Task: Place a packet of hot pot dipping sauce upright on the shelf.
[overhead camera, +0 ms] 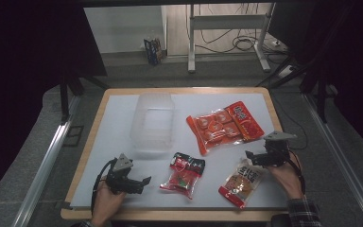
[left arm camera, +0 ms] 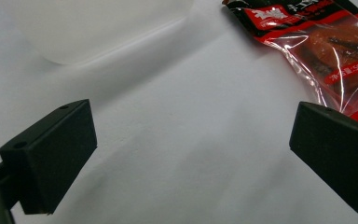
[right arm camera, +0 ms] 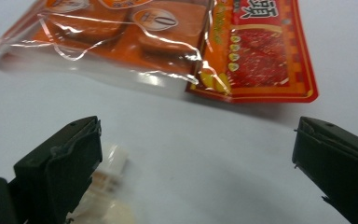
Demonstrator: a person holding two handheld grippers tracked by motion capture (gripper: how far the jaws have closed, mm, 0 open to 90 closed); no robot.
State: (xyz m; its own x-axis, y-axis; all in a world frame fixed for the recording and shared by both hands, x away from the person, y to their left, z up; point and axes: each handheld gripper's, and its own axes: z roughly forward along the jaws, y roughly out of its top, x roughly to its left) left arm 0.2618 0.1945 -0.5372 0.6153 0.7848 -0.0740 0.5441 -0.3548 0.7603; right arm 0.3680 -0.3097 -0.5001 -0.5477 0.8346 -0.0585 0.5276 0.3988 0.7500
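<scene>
Clearly both the left gripper point(overhead camera: 144, 181) and right gripper point(overhead camera: 248, 155) are standing wide open and empty, and the light, slippery snack packet point(overhead camera: 240, 182) beside the right one is probably asking for a pinch at its flat sealed edge.

My left gripper point(overhead camera: 139, 182) and right gripper point(overhead camera: 251, 156): black bodies, blocky matte-black jaws with small screw holes, a grey three-cornered plate on top, a black cable trailing from each. My right sleeve point(overhead camera: 304, 213) is plaid.

Large snack bag point(overhead camera: 224, 125): orange with a red printed panel, clear window. Small packet point(overhead camera: 183, 174): red, black top band; second small packet point(overhead camera: 240, 182): clear over tan contents, red edges, possibly white lettering. Container point(overhead camera: 152, 121): translucent white; 2 grippers, left gripper point(overhead camera: 143, 182) and right gripper point(overhead camera: 248, 156): black jaws.
</scene>
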